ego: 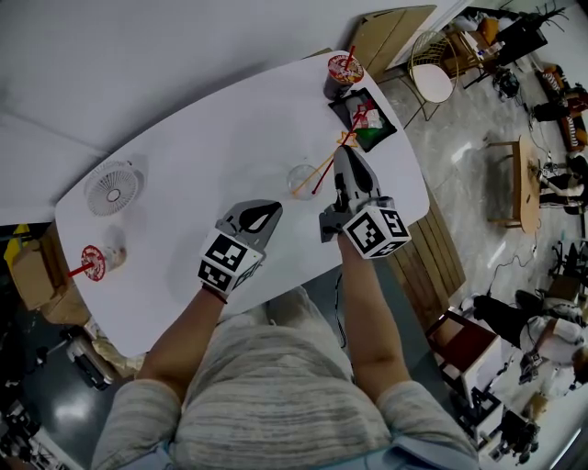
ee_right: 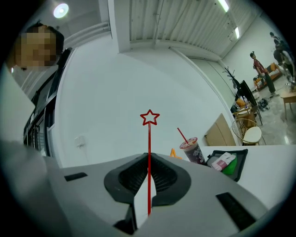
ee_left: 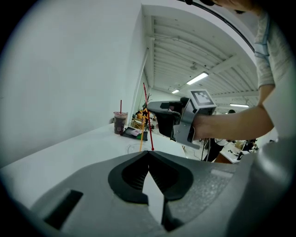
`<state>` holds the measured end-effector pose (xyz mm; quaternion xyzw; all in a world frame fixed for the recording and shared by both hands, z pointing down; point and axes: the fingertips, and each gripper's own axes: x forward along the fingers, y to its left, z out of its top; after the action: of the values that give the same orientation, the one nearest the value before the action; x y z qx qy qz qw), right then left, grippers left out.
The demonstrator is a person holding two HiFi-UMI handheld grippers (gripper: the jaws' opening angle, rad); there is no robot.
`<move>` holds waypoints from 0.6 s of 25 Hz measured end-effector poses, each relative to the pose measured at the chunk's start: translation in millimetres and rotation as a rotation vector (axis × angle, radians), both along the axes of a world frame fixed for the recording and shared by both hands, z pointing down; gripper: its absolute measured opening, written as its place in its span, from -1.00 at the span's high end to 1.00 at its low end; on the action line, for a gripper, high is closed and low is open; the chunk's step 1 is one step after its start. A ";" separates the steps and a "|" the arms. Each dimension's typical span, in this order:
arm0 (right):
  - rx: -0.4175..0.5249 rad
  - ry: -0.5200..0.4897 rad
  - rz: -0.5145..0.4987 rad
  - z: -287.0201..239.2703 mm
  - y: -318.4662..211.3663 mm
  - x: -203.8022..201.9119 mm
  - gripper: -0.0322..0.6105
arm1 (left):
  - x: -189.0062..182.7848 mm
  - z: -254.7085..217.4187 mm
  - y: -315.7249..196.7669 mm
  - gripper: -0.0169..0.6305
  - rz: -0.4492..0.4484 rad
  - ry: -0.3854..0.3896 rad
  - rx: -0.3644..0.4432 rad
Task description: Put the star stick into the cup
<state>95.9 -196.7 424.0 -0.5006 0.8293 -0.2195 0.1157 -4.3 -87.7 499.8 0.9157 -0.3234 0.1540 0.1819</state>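
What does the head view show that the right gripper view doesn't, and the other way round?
Only the head view: the left claw, the small fan and the clear cup. Only the right gripper view: how the right claw is shut on the red star stick, and the ceiling lights. Both: the dark drink cup and the black tray.

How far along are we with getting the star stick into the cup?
Done: the thin red star-topped stick is picked up.
In hand: it is clamped in the right gripper.
An orange star stick already leans in the clear cup.
Left: lower the red stick's end into that cup and release.
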 end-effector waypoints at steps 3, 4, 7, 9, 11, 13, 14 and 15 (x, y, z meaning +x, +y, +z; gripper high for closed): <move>-0.005 0.050 -0.025 12.6 4.0 -10.7 0.84 | -3.1 1.5 0.9 0.91 -0.006 0.002 -0.002; -0.007 0.070 -0.037 16.3 6.3 -14.2 0.84 | -4.1 1.3 1.0 0.91 -0.008 0.003 -0.002; -0.013 0.124 -0.070 24.4 14.0 -23.6 0.84 | -7.2 -0.1 0.9 0.91 -0.010 0.006 0.001; -0.014 0.152 -0.083 27.6 17.8 -26.8 0.84 | -8.0 -0.6 0.3 0.91 -0.011 0.008 0.002; -0.016 0.177 -0.096 30.0 20.3 -29.5 0.84 | -7.8 -0.3 -0.3 0.91 -0.011 0.010 0.003; -0.017 0.203 -0.110 32.3 22.8 -32.1 0.84 | -7.1 -0.4 0.0 0.91 -0.009 0.012 0.003; -0.019 0.216 -0.116 33.7 24.4 -33.4 0.84 | -6.9 -0.7 0.6 0.91 -0.009 0.013 0.003; -0.022 0.229 -0.121 35.3 26.0 -34.5 0.84 | -6.8 -1.0 1.5 0.91 -0.009 0.014 0.002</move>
<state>61.3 -170.6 459.4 -0.4729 0.8633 -0.1764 0.0012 -11.2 -86.2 498.8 0.9156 -0.3263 0.1466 0.1838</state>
